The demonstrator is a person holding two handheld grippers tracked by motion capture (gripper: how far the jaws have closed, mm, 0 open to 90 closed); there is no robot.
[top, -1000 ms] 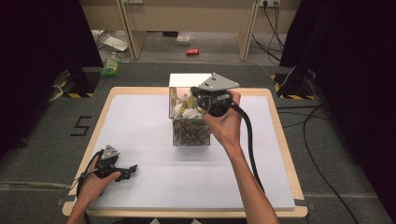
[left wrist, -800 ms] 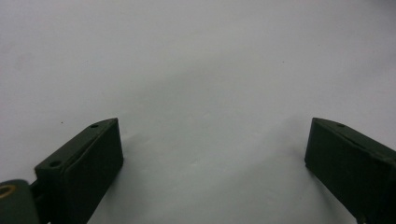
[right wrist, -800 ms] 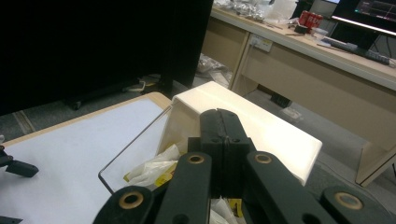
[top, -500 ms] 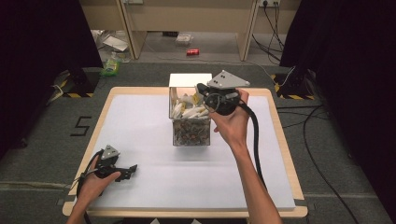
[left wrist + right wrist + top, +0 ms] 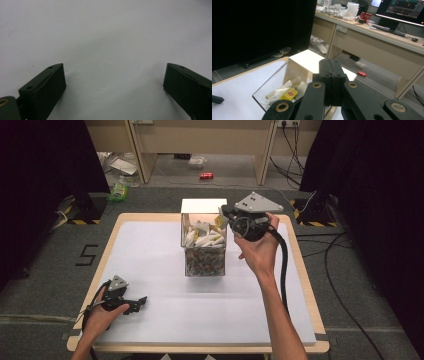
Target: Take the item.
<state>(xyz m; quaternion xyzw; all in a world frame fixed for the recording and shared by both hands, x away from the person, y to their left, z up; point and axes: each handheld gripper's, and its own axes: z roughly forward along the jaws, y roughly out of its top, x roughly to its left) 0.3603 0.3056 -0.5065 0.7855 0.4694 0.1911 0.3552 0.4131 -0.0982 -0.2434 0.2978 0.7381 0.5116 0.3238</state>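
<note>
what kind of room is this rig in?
Likely a lab or office workspace set up for recording: black curtains flank the table, cables trail over grey carpet, and a desk with a monitor stands behind.

A large dark numeral "5" (image 5: pixel 88 255) is marked on the grey floor just left of the table (image 5: pixel 150 217), beside its left edge; that is the one sign that can be read clearly. The yellow packet (image 5: pixel 289 94) in the clear box (image 5: pixel 274 78) on the table carries a small red label, its lettering too small to read; the monitor (image 5: pixel 404 10) on the desk beyond the table shows lines of screen text, too blurred to make out.
</note>
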